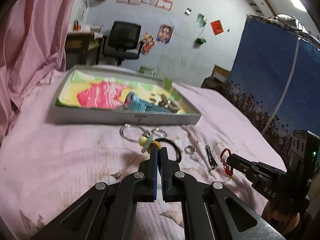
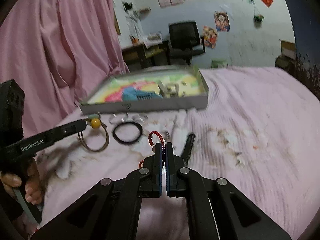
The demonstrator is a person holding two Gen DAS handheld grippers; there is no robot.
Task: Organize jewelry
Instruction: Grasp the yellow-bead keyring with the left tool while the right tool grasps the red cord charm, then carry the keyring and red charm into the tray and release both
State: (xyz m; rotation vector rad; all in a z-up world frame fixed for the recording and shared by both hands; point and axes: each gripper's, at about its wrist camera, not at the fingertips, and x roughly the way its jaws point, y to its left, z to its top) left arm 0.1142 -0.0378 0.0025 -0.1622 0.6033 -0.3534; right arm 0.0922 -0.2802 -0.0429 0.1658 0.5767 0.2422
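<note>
The left claw (image 1: 158, 150) is clenched on a necklace (image 1: 149, 143) with a yellow bead and a pale green ring, held above the pink bed (image 1: 70, 150); in the right wrist view its cord loops hang down under that claw (image 2: 84, 125); the right claw (image 2: 163, 147) is clenched on a red bead bracelet (image 2: 155, 136), which pokes out past its tips; a black hair band (image 2: 128, 133) lies on the bed between the two claws; silver hoops (image 1: 130, 134) lie near the grey box (image 1: 128, 118); the box sits on the bed with bright paper and a blue comb (image 1: 144, 105) inside; a hand (image 2: 22, 186) grips the left handle.
</note>
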